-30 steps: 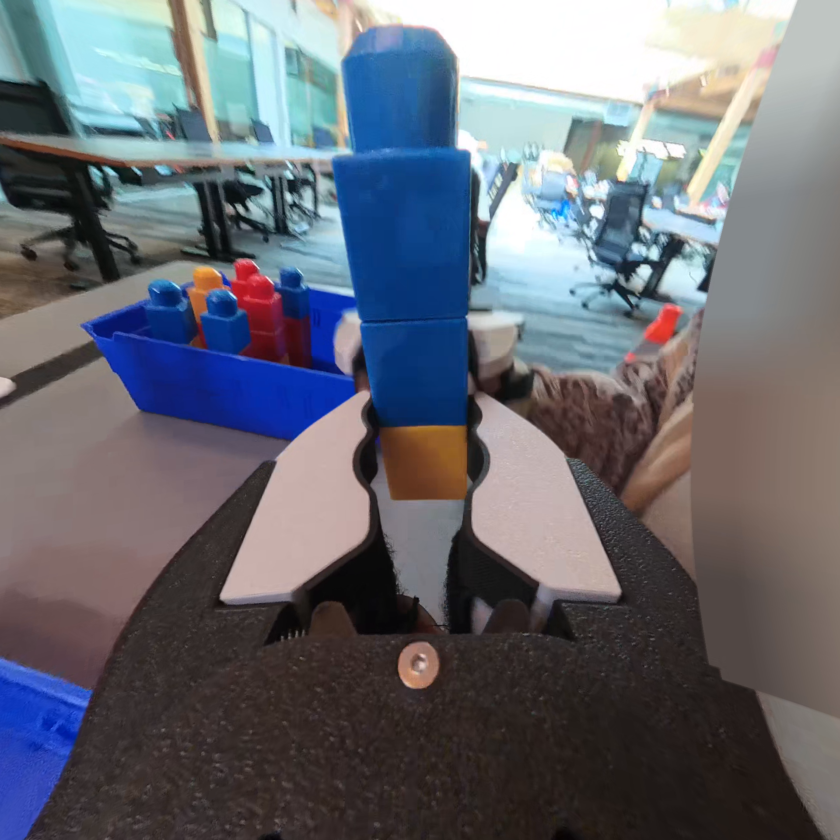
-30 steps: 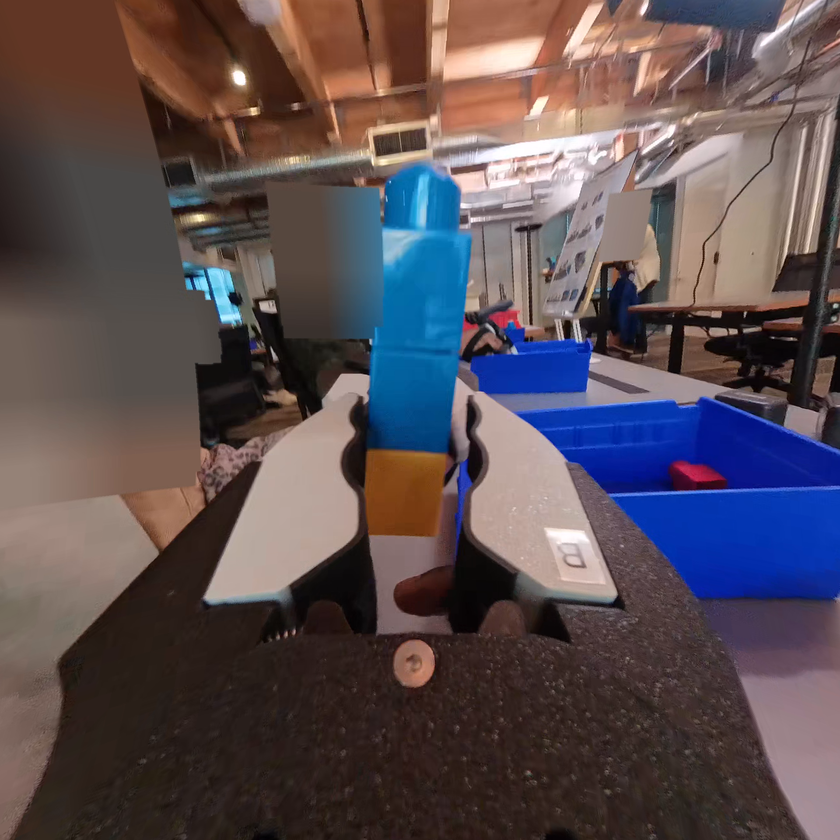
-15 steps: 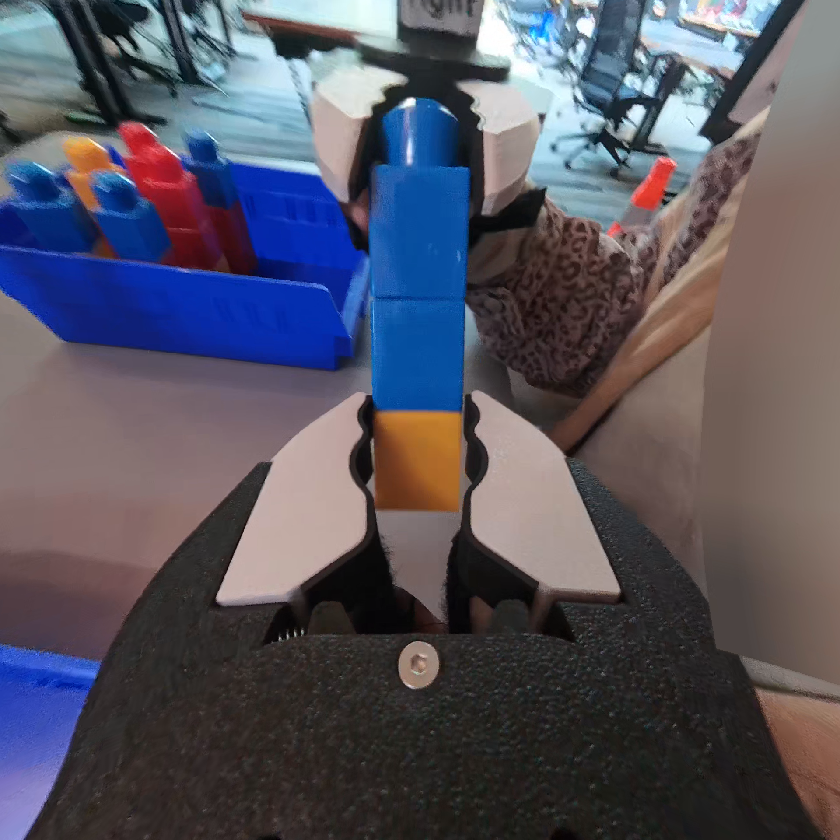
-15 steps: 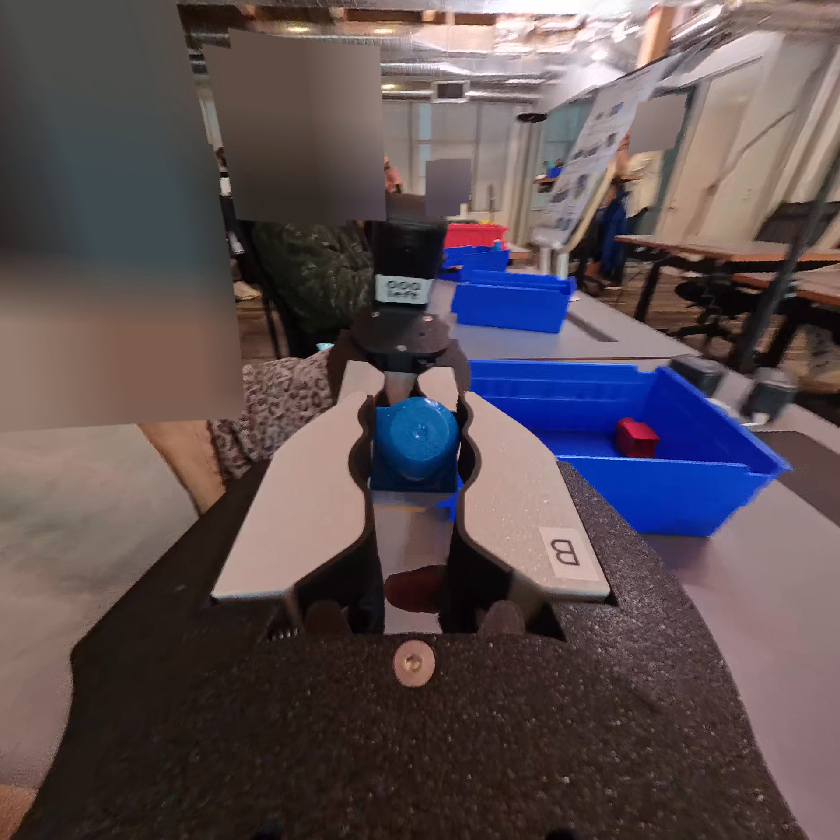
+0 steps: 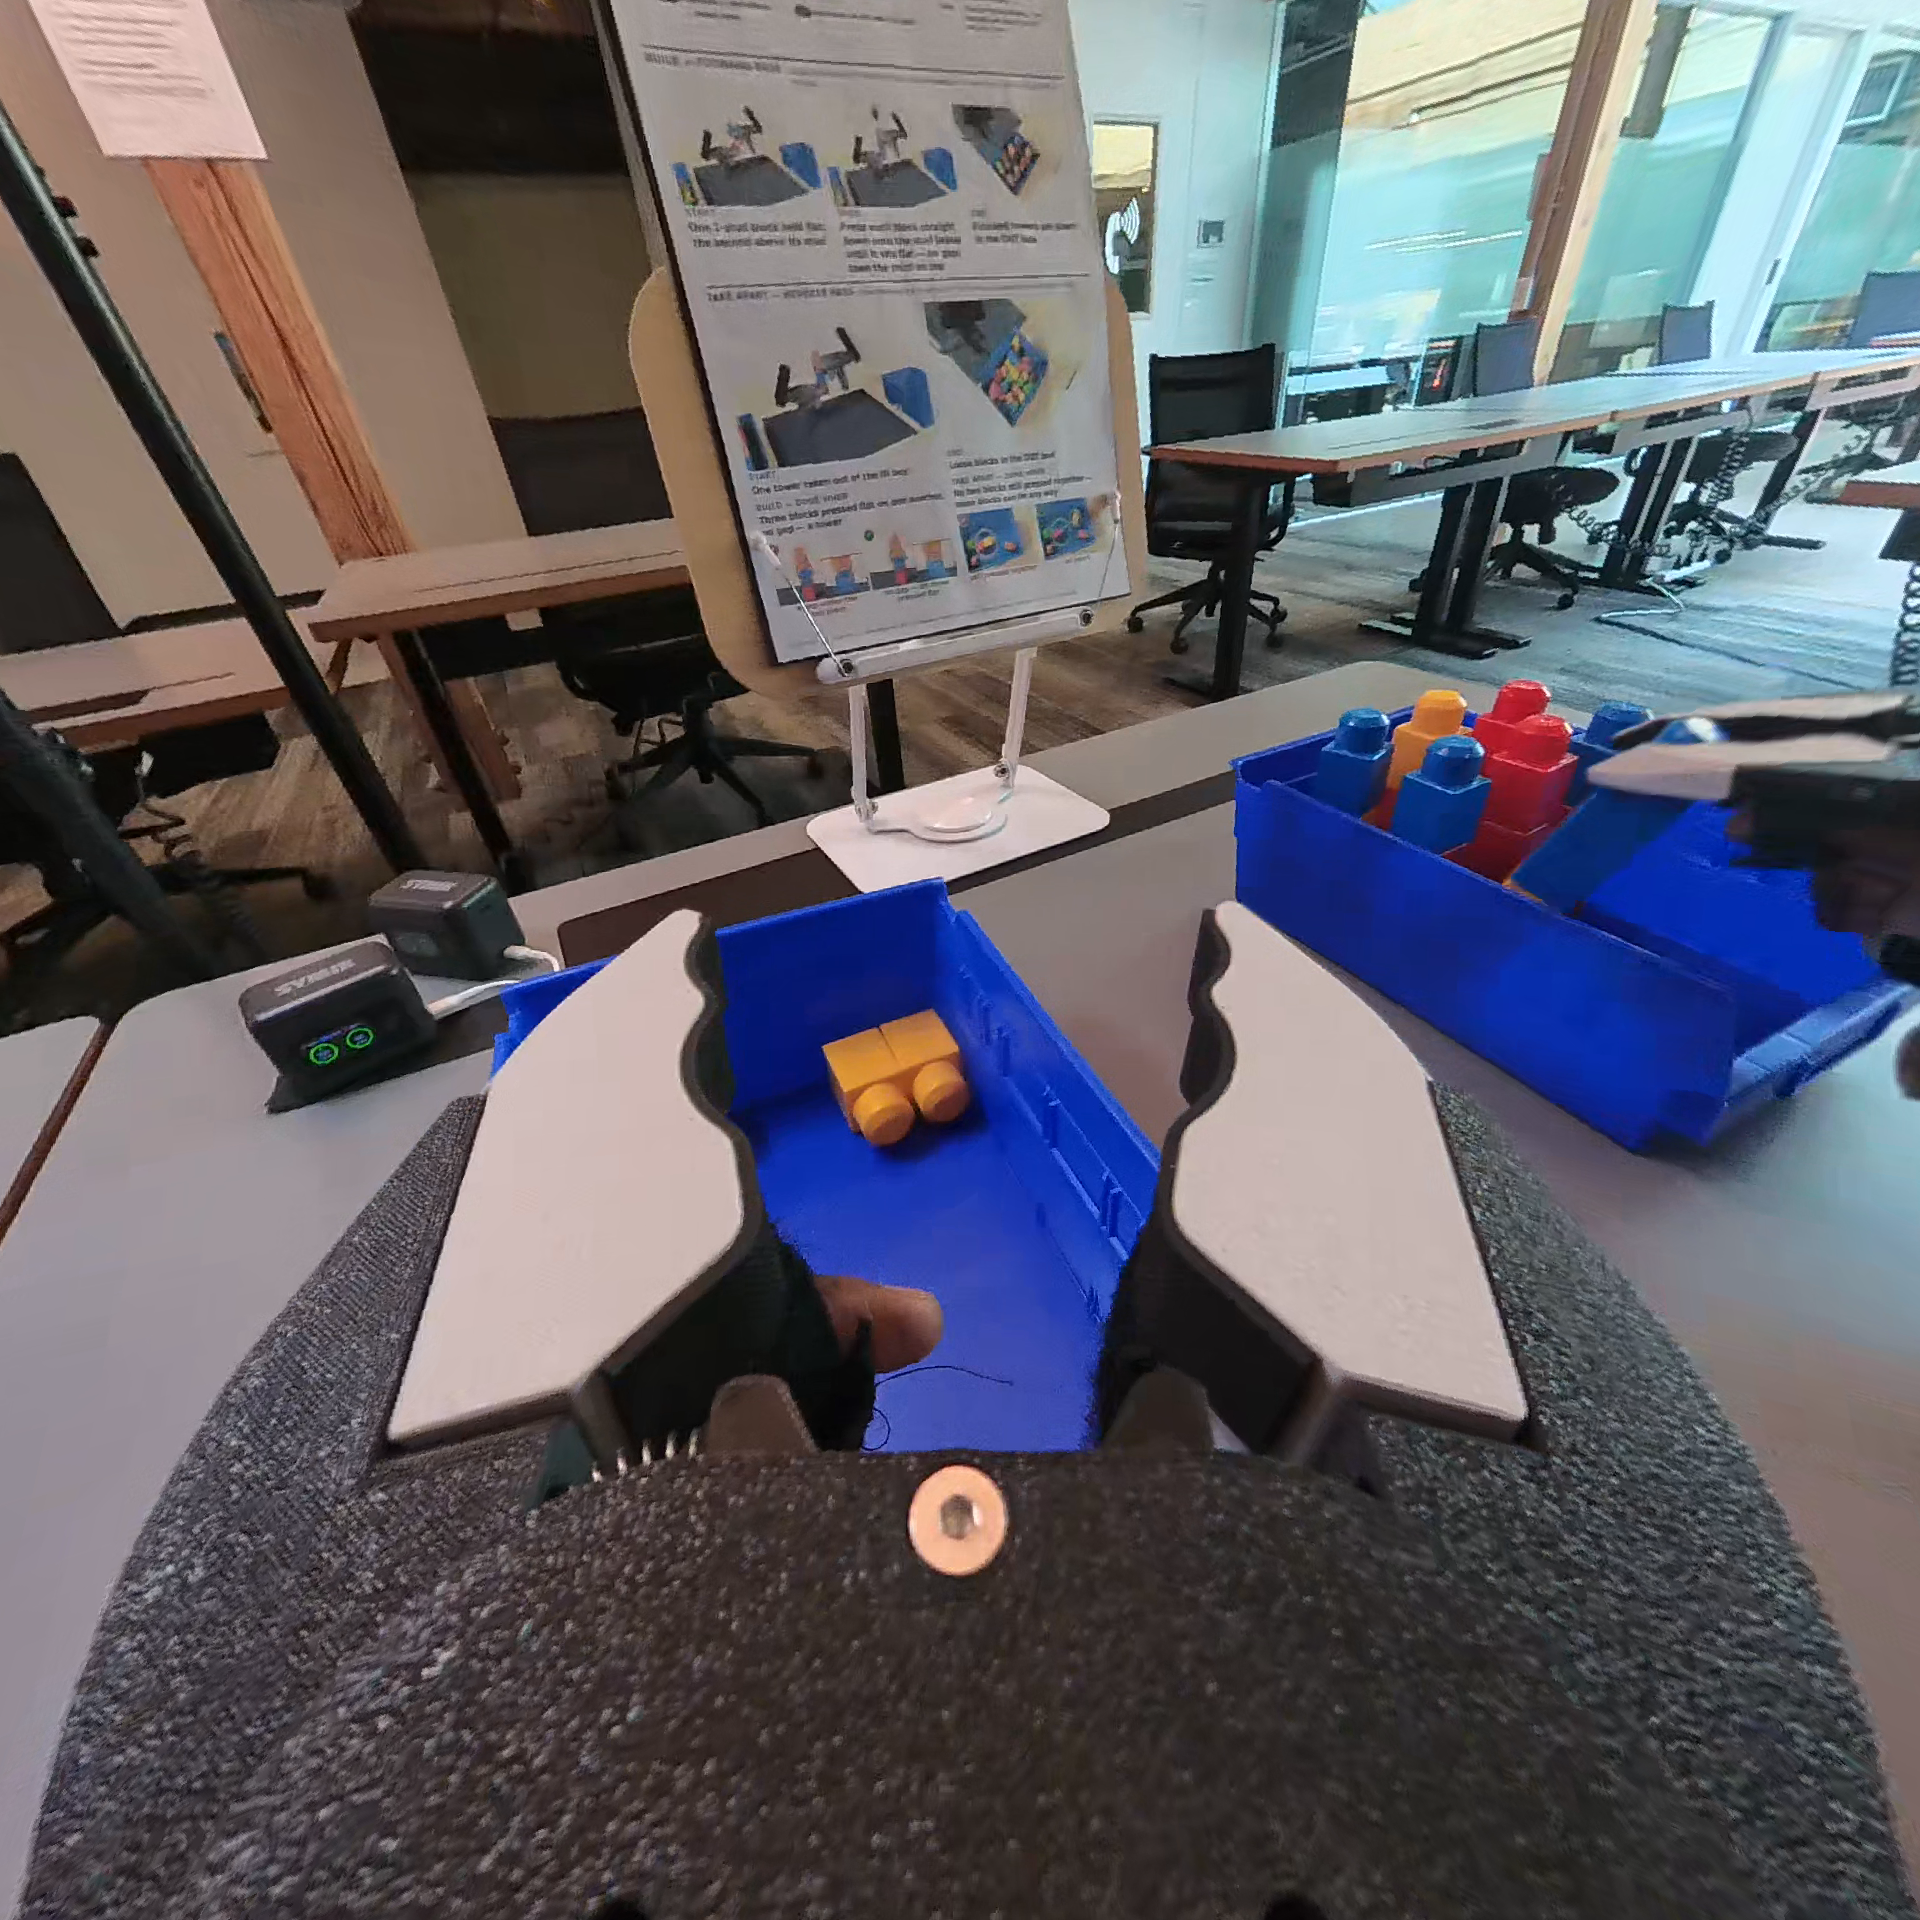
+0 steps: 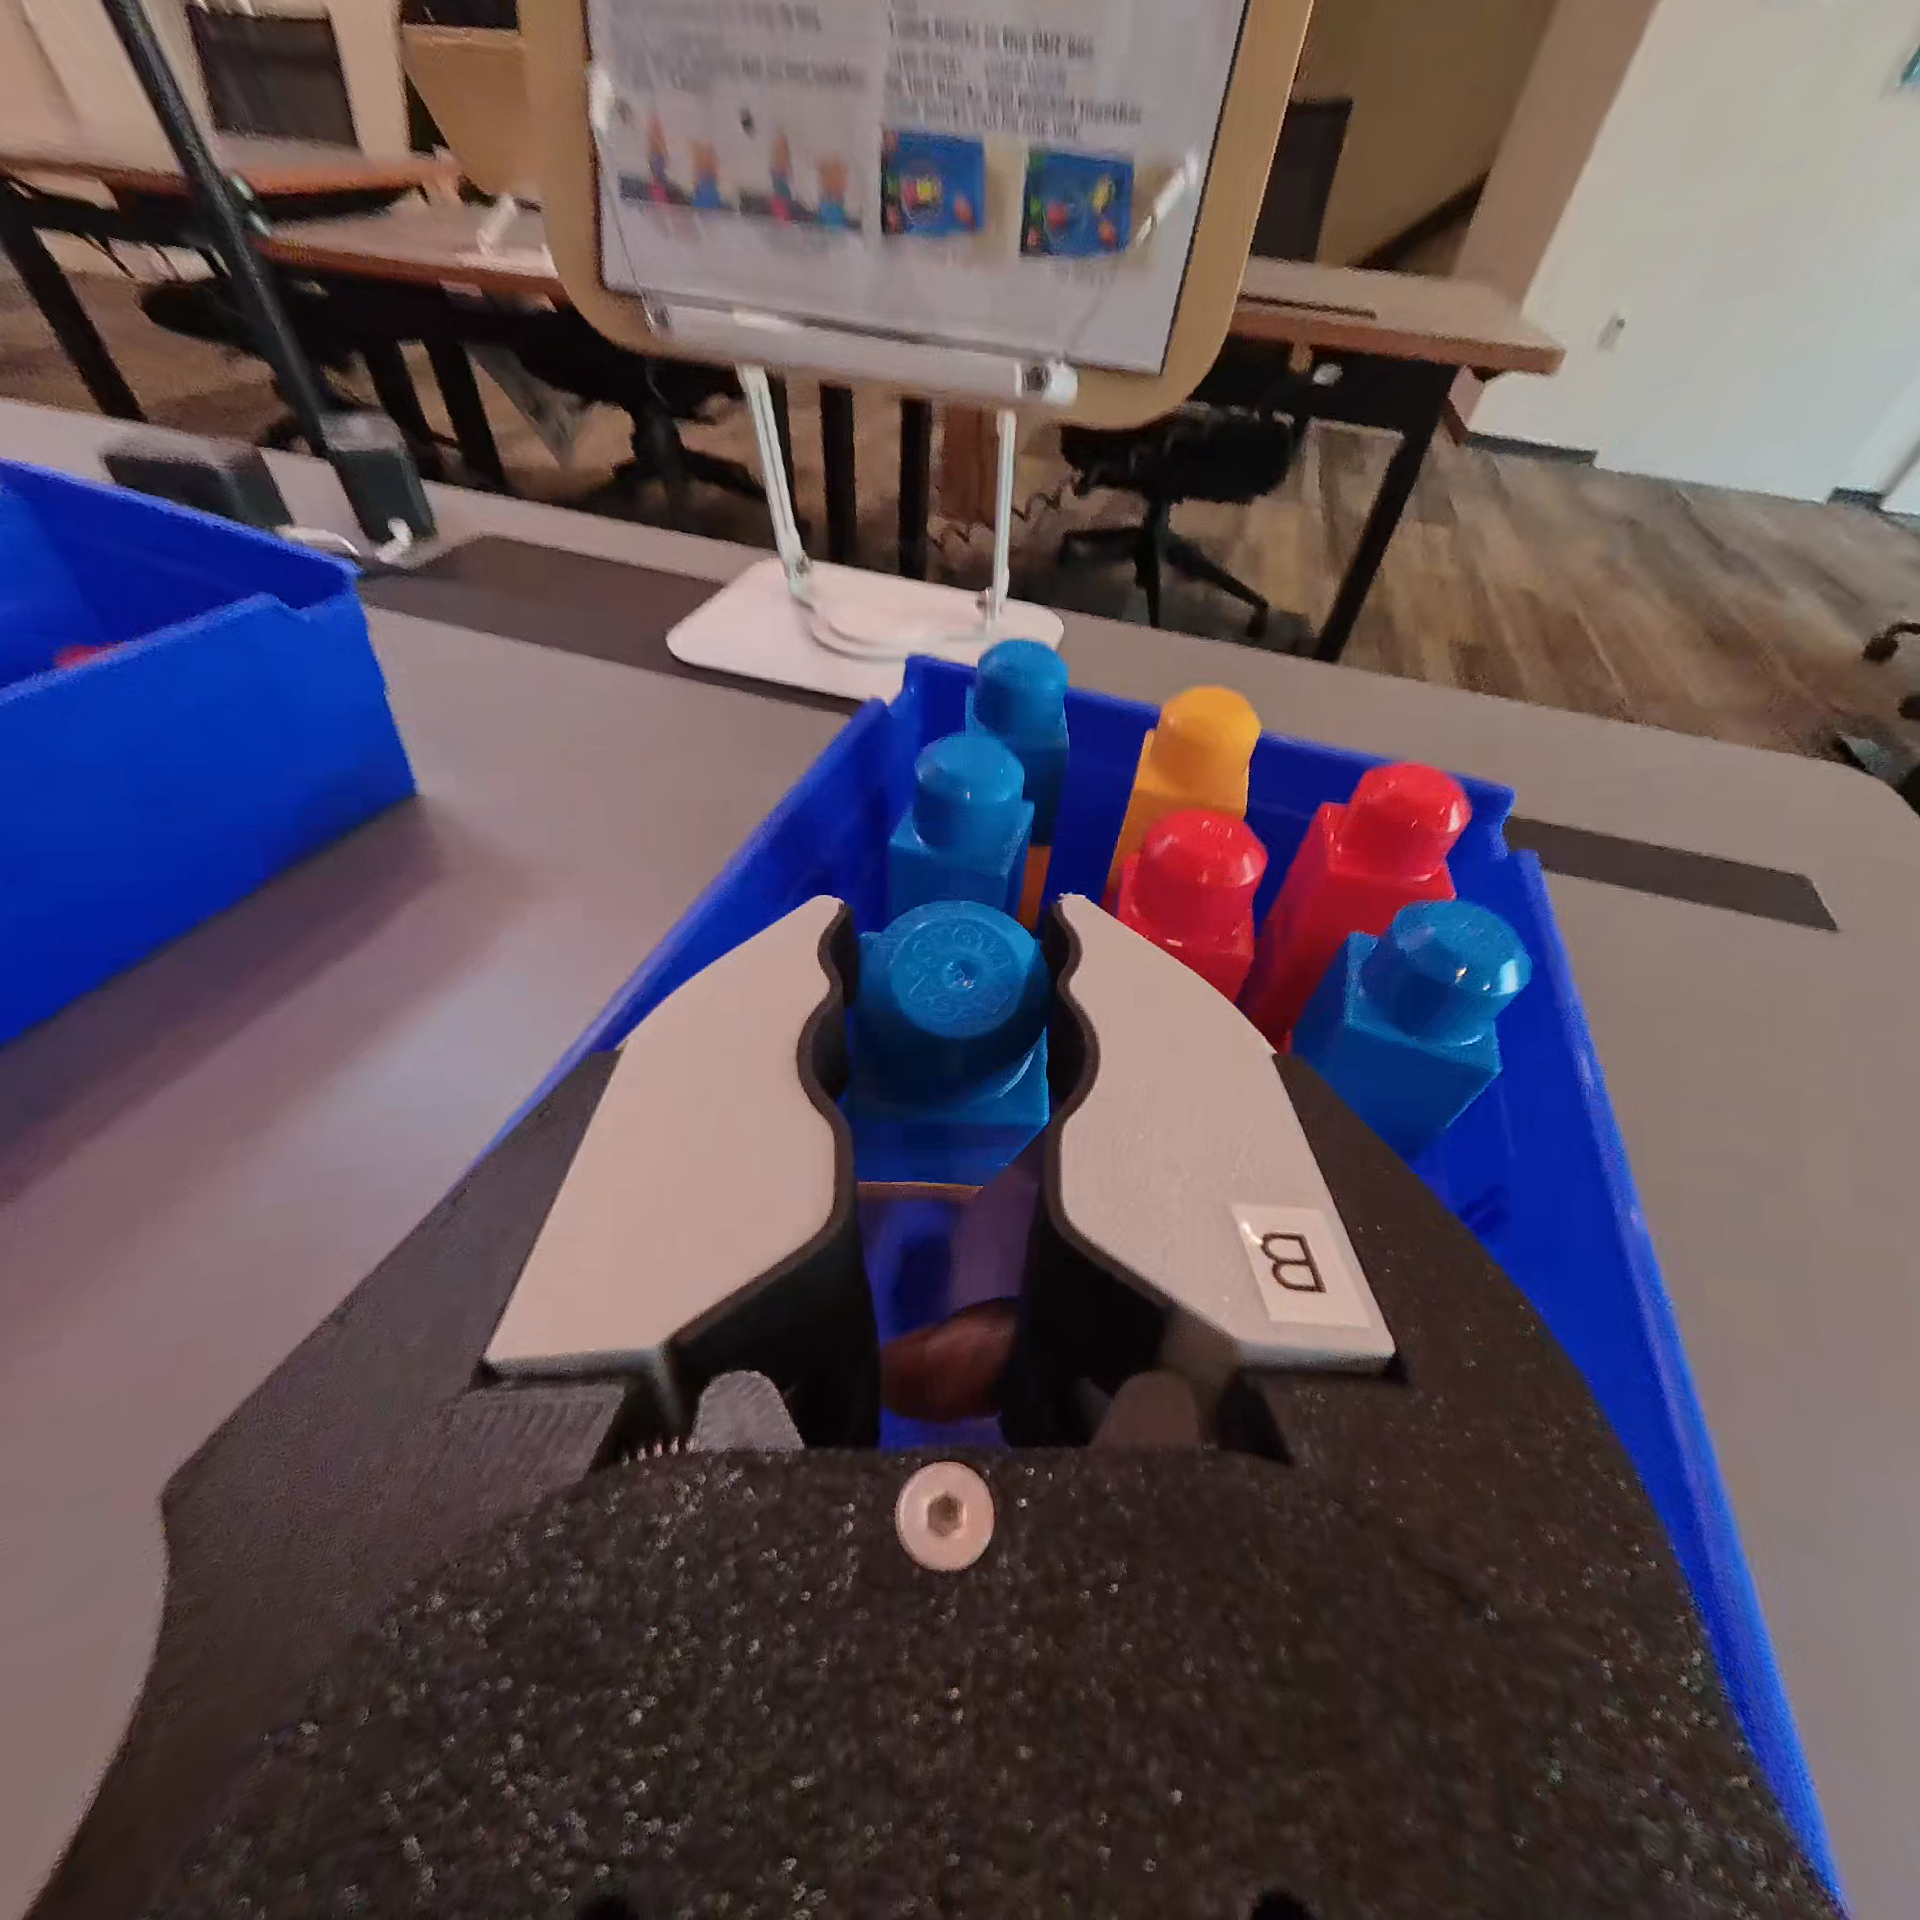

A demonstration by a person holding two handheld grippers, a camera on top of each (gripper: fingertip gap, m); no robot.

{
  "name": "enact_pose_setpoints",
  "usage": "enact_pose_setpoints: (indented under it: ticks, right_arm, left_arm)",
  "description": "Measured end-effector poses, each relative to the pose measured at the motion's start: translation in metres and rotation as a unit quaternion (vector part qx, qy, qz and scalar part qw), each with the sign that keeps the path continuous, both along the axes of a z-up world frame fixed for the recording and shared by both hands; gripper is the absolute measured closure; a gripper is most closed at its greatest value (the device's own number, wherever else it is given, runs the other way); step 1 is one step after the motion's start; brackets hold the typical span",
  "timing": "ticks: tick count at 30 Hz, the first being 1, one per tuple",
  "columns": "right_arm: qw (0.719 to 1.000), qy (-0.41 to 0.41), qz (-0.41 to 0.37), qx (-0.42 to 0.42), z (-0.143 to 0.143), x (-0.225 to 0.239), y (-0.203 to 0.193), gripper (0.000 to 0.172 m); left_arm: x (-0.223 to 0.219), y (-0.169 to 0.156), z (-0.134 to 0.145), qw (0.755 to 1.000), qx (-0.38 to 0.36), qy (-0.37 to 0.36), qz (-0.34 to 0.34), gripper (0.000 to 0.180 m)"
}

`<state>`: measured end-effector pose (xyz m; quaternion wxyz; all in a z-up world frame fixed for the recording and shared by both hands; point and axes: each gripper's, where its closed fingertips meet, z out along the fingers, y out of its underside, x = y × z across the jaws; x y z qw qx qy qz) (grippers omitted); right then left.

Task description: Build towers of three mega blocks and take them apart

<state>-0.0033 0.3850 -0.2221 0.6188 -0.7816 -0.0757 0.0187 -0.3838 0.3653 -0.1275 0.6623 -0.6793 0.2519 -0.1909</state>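
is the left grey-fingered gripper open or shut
Open: the left gripper has its fingers spread wide, nothing between them, above a blue plastic bin.

A grey table point(image 5: 1714, 1299) carries everything, a darker strip point(image 6: 1662, 883) running along its far edge. Two blue bins rest directly on it. One bin point(image 5: 1039, 1049) sits toward the left side, and the second bin point(image 5: 1455, 966) sits toward the right side, well apart from the first with bare grey surface between them. At the far edge, between the two bins, stands the white base of a document stand point(image 5: 956, 821), lying across the dark strip. Near the far left corner sit two small dark boxes point(image 5: 332, 1018), one with green lights on its face, with a white cable point(image 5: 488, 992) beside them.
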Motion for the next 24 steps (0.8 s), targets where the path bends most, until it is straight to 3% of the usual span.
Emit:
enact_pose_setpoints:
  ticks: [9,19,24]
  right_arm:
    - [0.996,-0.037,-0.03,-0.069,-0.028,-0.004,0.009,0.136]
    - [0.997,-0.05,-0.027,-0.046,-0.026,-0.008,0.013,0.129]
    - [0.997,-0.058,-0.026,-0.047,-0.028,-0.009,0.013,0.133]
  left_arm:
    - [0.005,0.001,-0.015,0.998,-0.018,0.051,-0.008,0.101]
    - [0.008,0.0,-0.02,0.998,-0.024,0.061,-0.018,0.103]
    - [0.008,0.0,-0.021,0.998,-0.025,0.062,-0.02,0.103]
